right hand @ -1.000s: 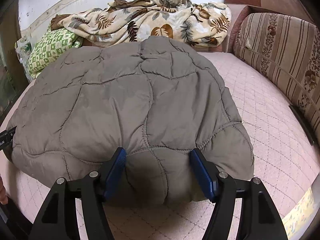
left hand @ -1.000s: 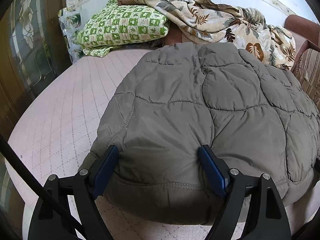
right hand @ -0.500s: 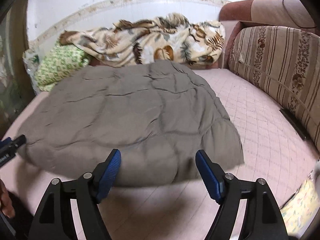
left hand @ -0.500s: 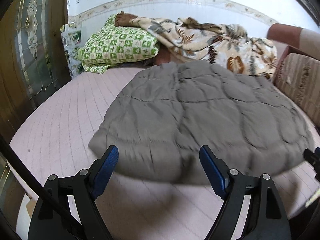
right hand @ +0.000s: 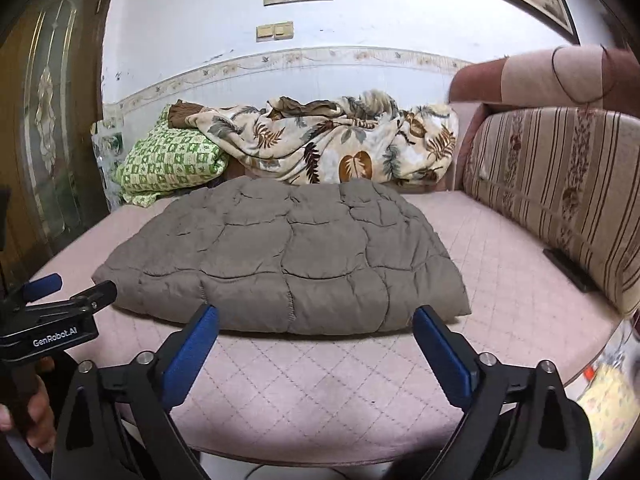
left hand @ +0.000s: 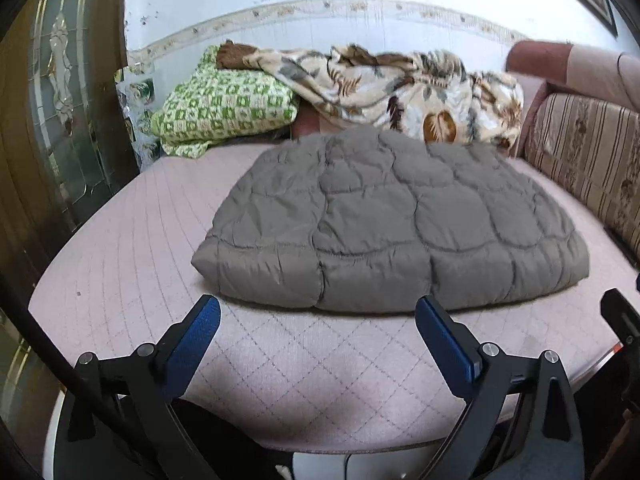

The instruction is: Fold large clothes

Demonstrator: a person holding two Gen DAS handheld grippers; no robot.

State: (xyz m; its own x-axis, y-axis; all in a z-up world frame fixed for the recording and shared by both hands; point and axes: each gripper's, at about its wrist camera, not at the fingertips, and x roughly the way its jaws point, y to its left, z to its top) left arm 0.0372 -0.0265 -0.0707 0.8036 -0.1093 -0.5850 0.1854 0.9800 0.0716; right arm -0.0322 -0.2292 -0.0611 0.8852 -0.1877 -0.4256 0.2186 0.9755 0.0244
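Observation:
A grey-brown quilted padded garment (left hand: 392,220) (right hand: 288,264) lies folded into a thick rectangle on the pink quilted bed cover (left hand: 132,248) (right hand: 492,272). My left gripper (left hand: 318,312) hovers just short of the garment's near edge, its jaws opening wide with nothing between the blue pads (left hand: 196,332). My right gripper (right hand: 316,322) sits likewise before the near edge, jaws opening, nothing between them. In the right wrist view the left gripper (right hand: 70,286) shows at the left, held by a hand (right hand: 36,424).
A green checked pillow (left hand: 224,108) (right hand: 168,164) and a leaf-patterned blanket (left hand: 400,92) (right hand: 332,144) are piled at the far end by the wall. A striped sofa back (right hand: 560,192) runs along the right. A dark flat object (right hand: 568,270) lies at its foot. A wooden glazed door (left hand: 52,120) stands at the left.
Both grippers let go of the garment's near edge, opened wider and drew back and up. The garment now lies flat on the bed, further from both cameras.

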